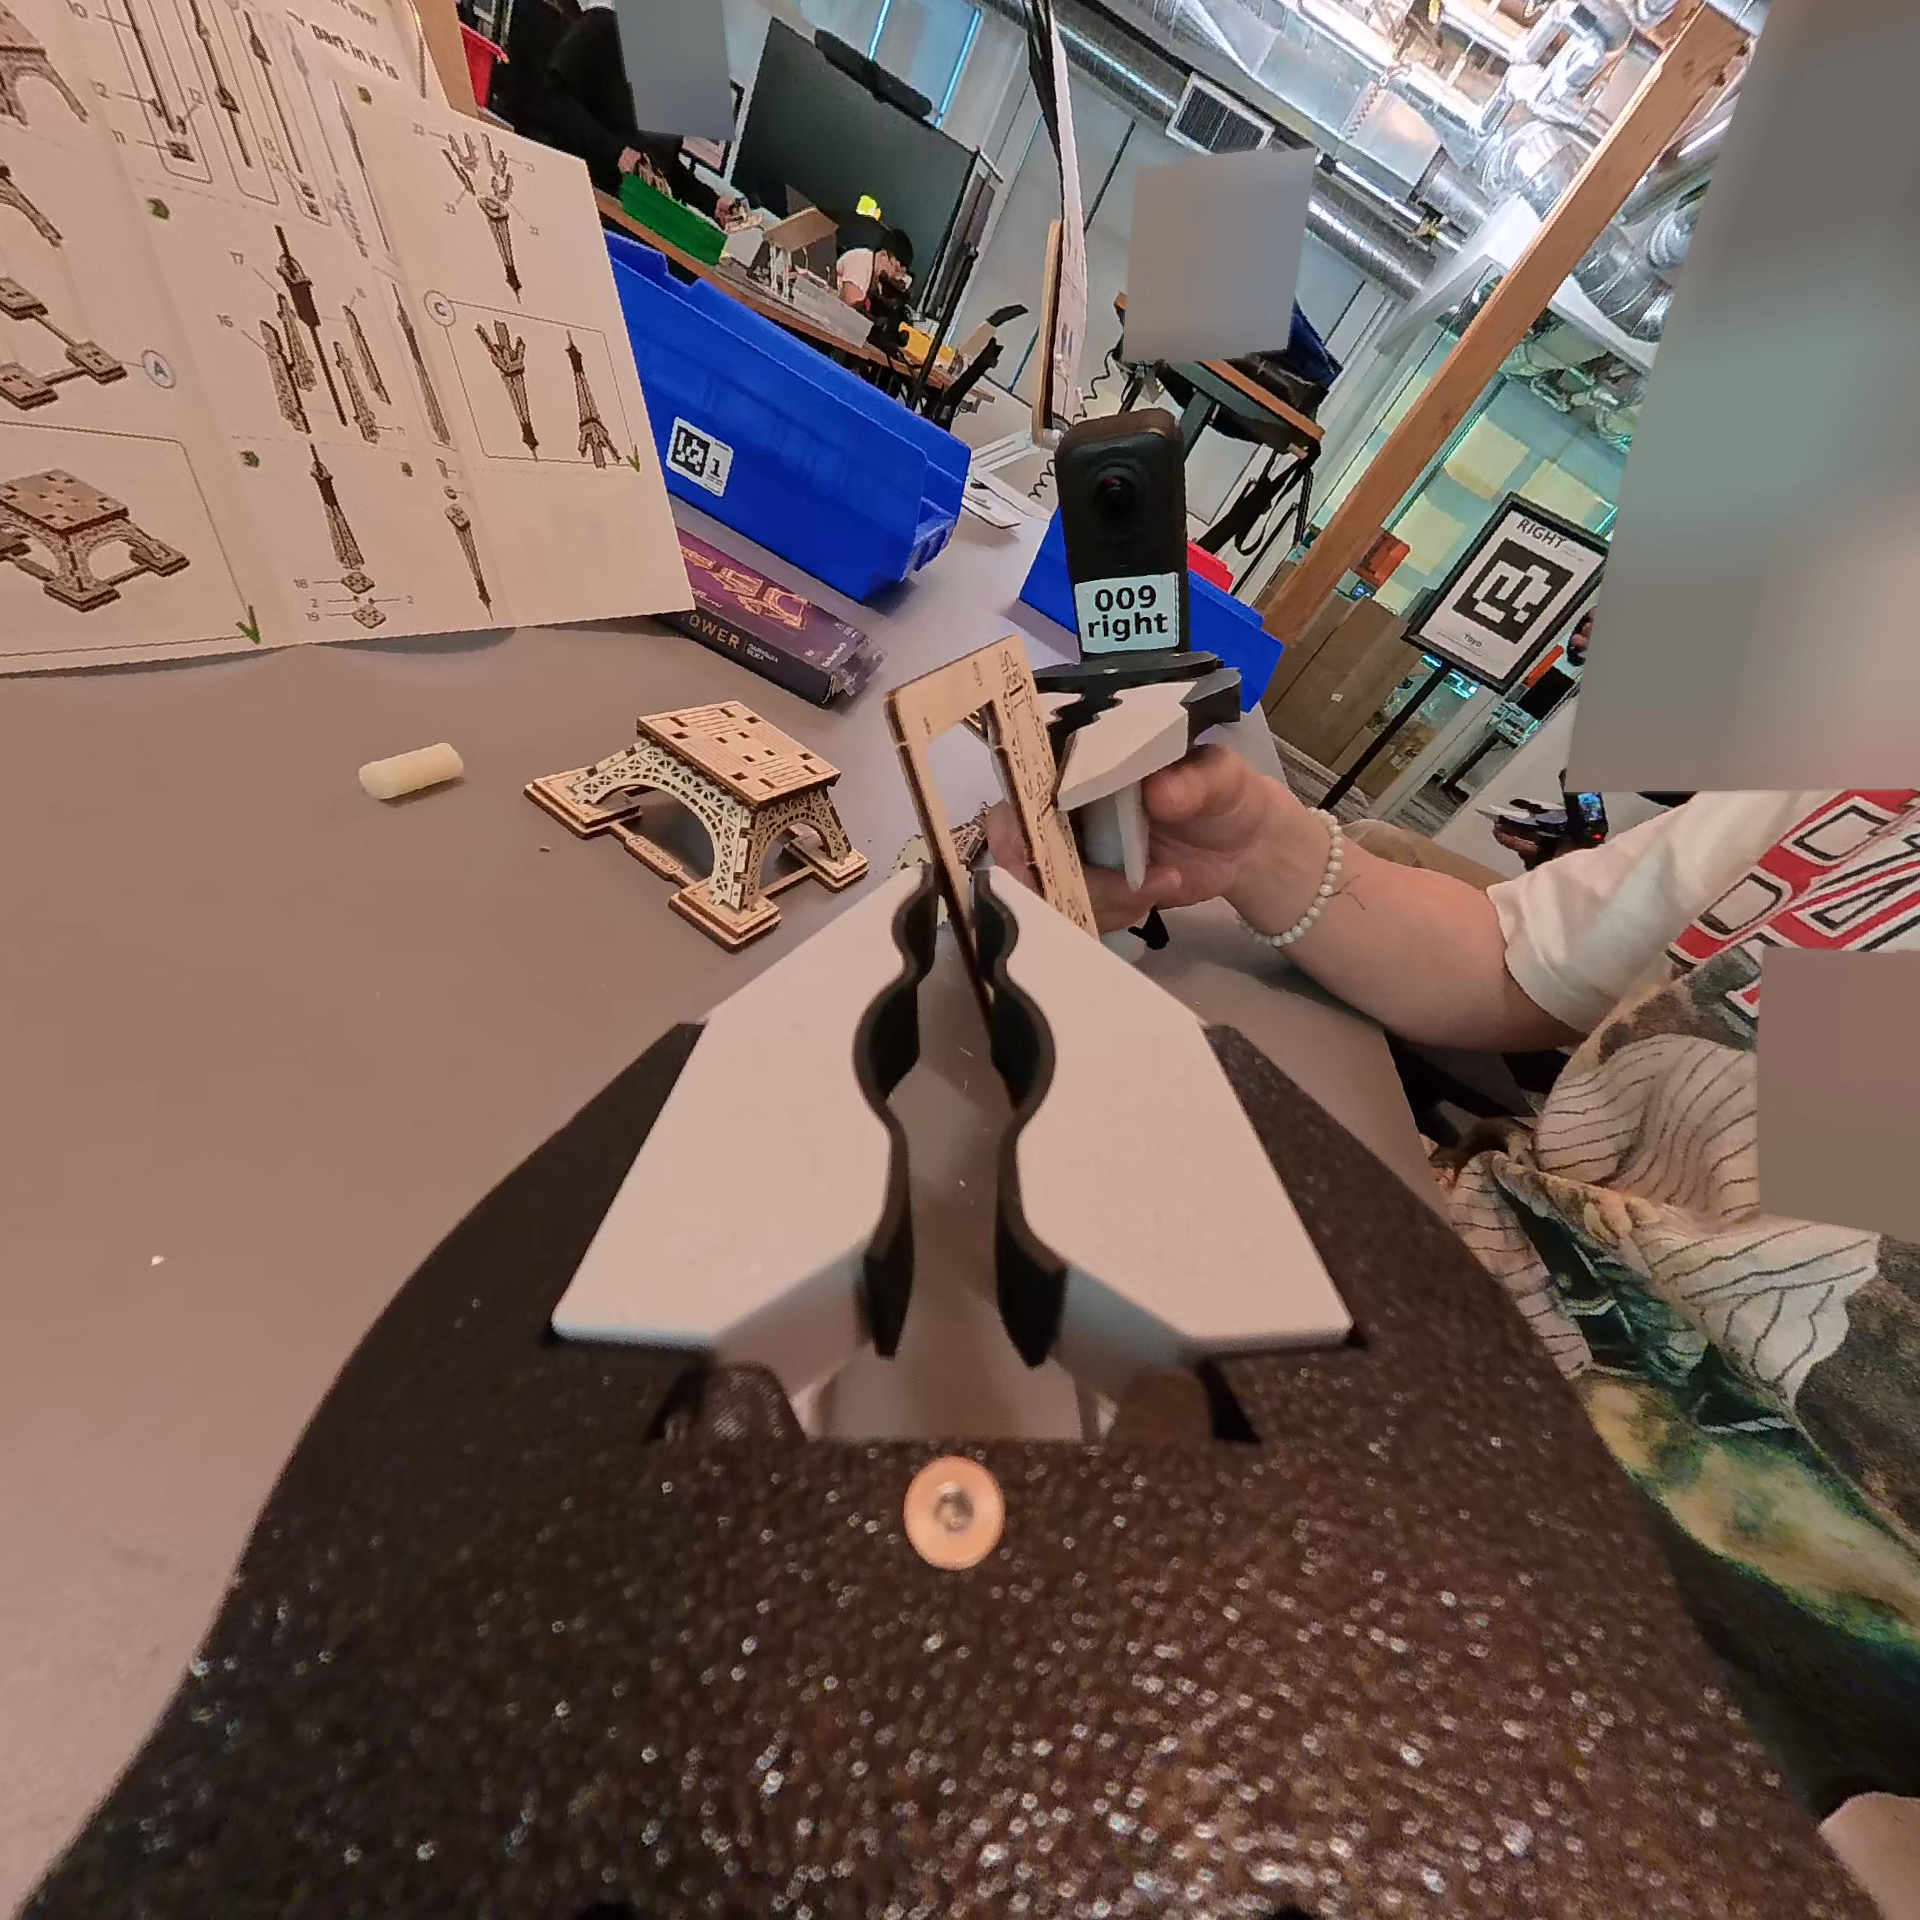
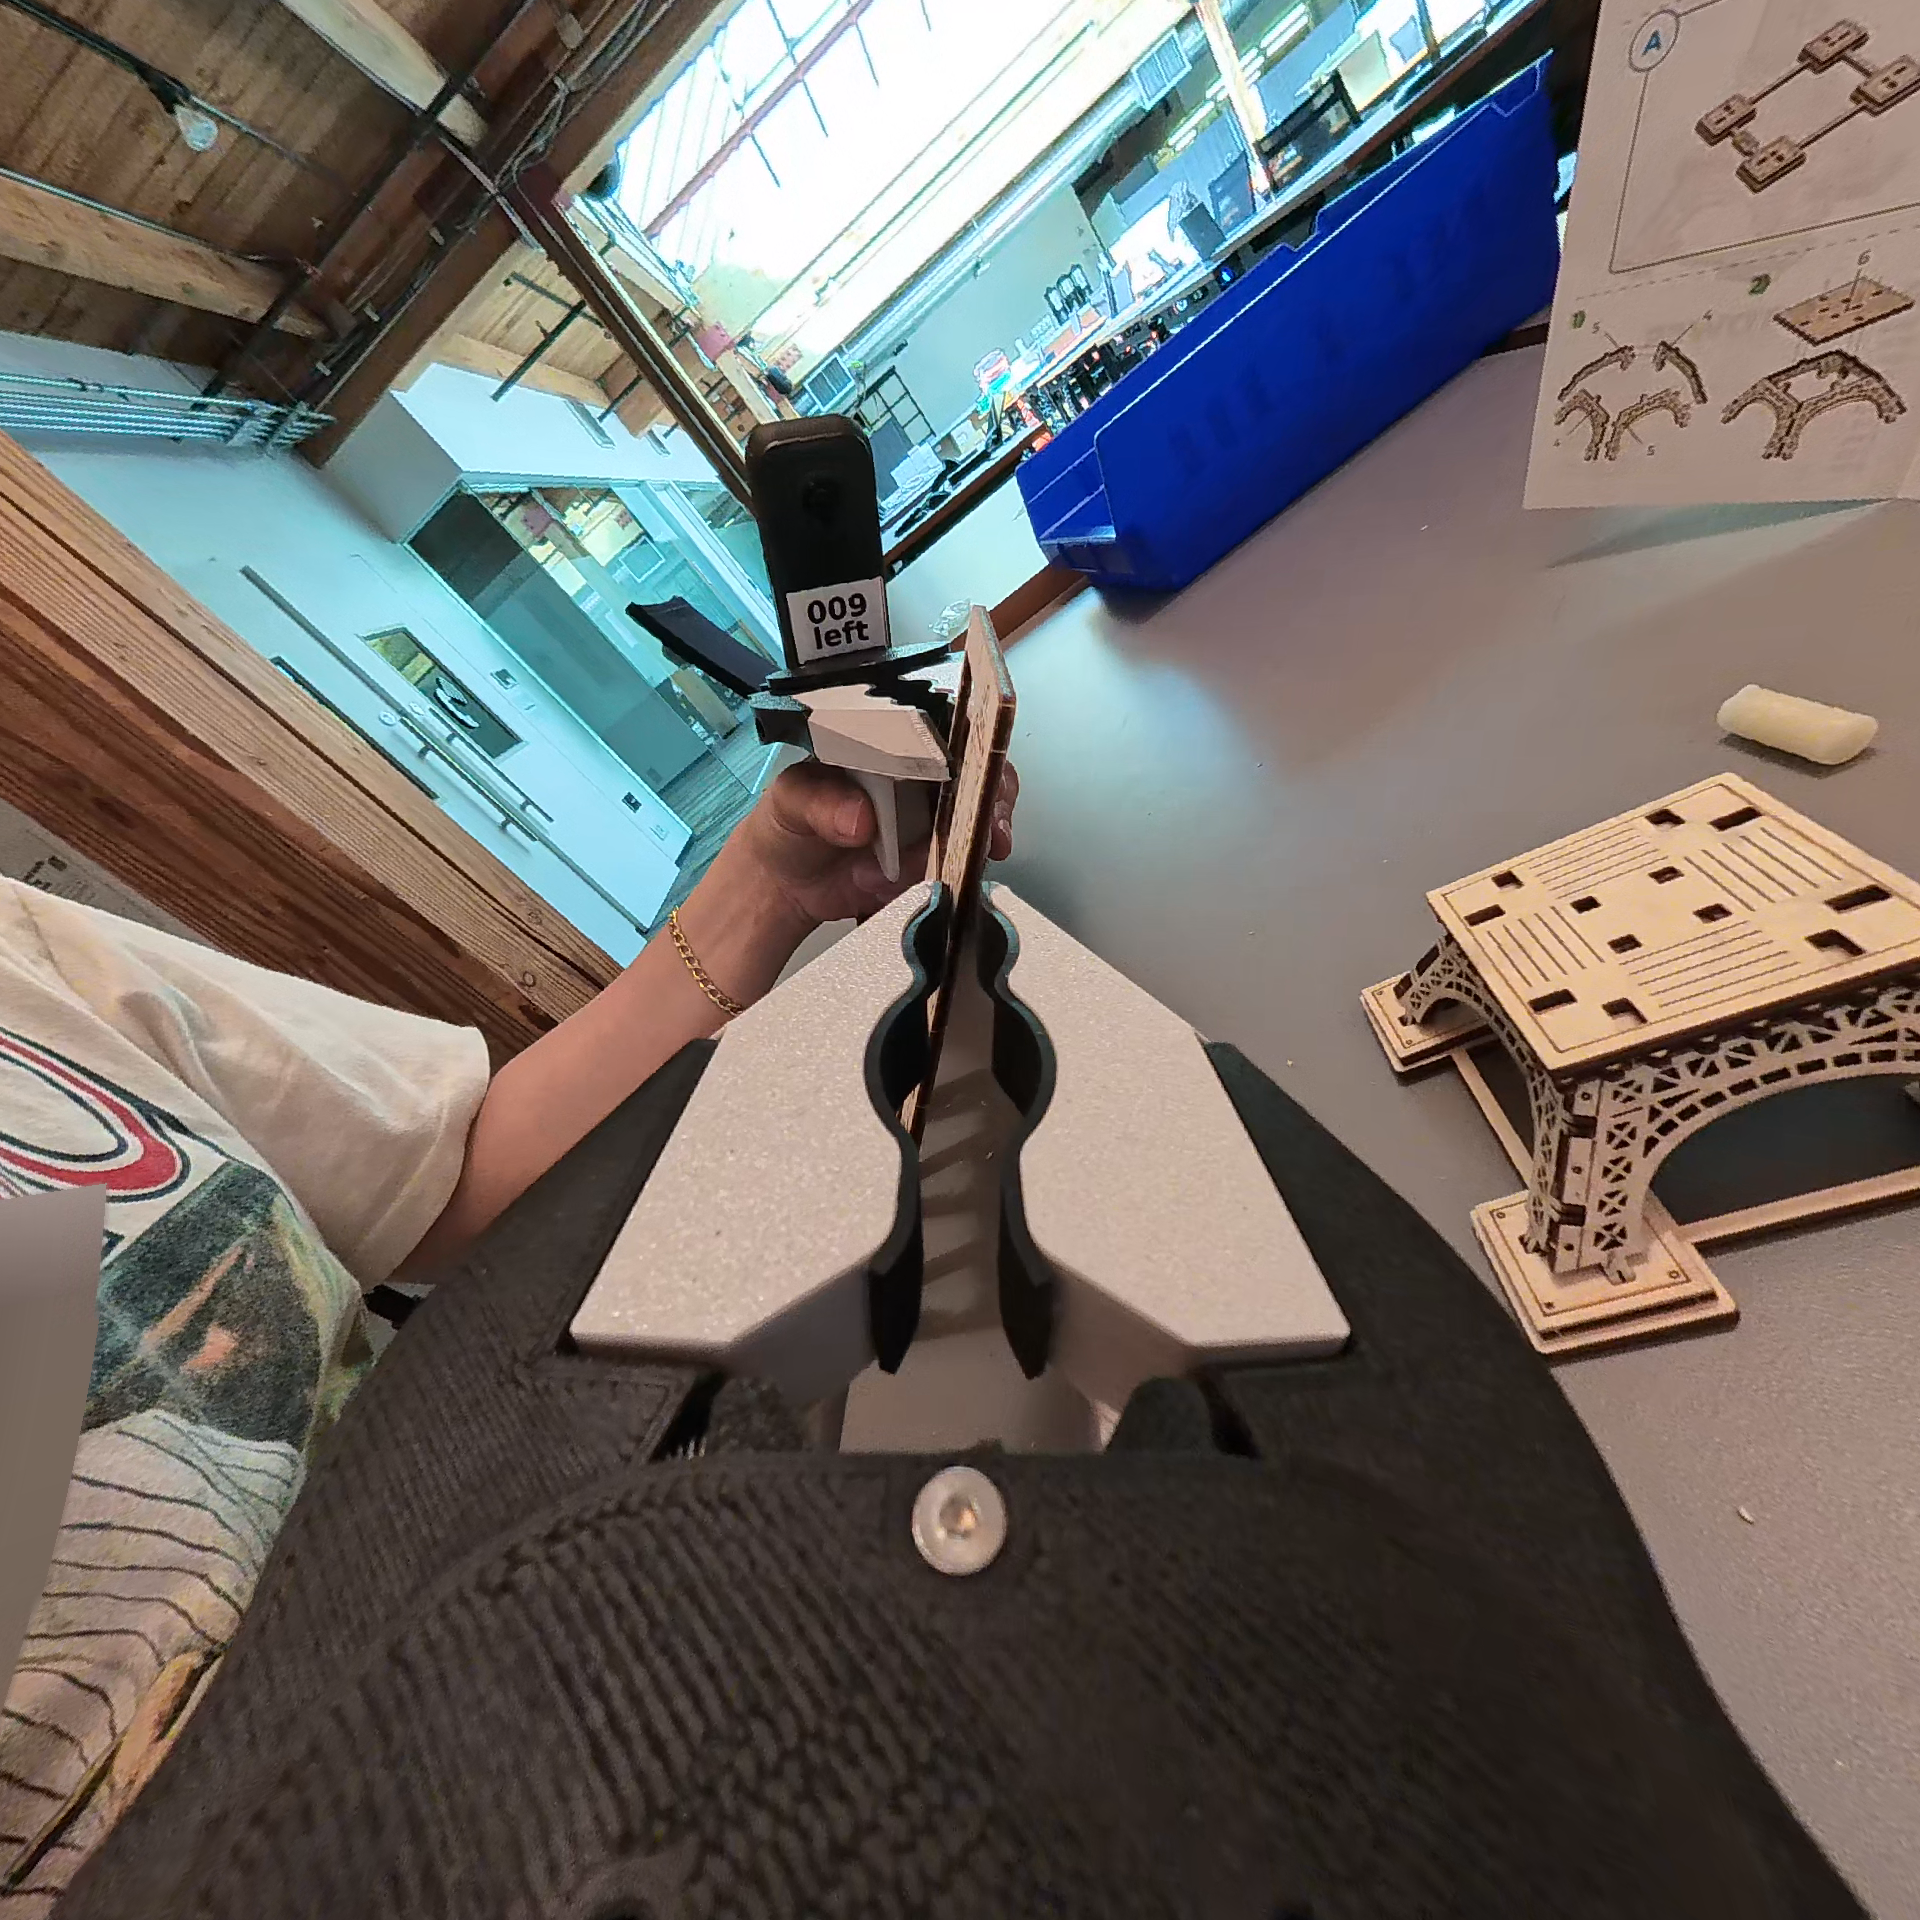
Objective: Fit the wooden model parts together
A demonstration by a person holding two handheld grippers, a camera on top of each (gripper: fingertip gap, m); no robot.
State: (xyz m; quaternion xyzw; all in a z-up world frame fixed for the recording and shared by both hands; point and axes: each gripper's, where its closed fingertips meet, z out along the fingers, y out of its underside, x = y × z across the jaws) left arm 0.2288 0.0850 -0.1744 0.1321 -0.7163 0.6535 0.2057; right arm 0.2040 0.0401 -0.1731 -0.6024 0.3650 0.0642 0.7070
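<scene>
A thin laser-cut wooden parts sheet (image 1: 940,717) with a cut-out window is held upright above the table between both grippers. My left gripper (image 1: 954,896) is shut on its lower edge. My right gripper (image 2: 964,906) is shut on the same sheet (image 2: 975,727), seen edge-on in the right wrist view. Each gripper shows in the other's view, clamped on the sheet: the right one (image 1: 1075,727) and the left one (image 2: 920,727). The built wooden tower base (image 1: 717,800) with arched legs stands on the grey table, to the right in the right wrist view (image 2: 1683,1018).
An instruction sheet (image 1: 312,312) stands propped at the back left. Blue bins (image 1: 790,447) and a purple box (image 1: 774,623) lie behind the base. A small white wax stick (image 1: 410,771) lies on the grey table (image 1: 260,1039). The person's arms and torso are at the near side. Left tips to right tips: about 6 centimetres. The small white wax stick (image 1: 410,771) is about equally far from each gripper, around 15 centimetres. The right camera catches it too, in the right wrist view (image 2: 1800,725).
</scene>
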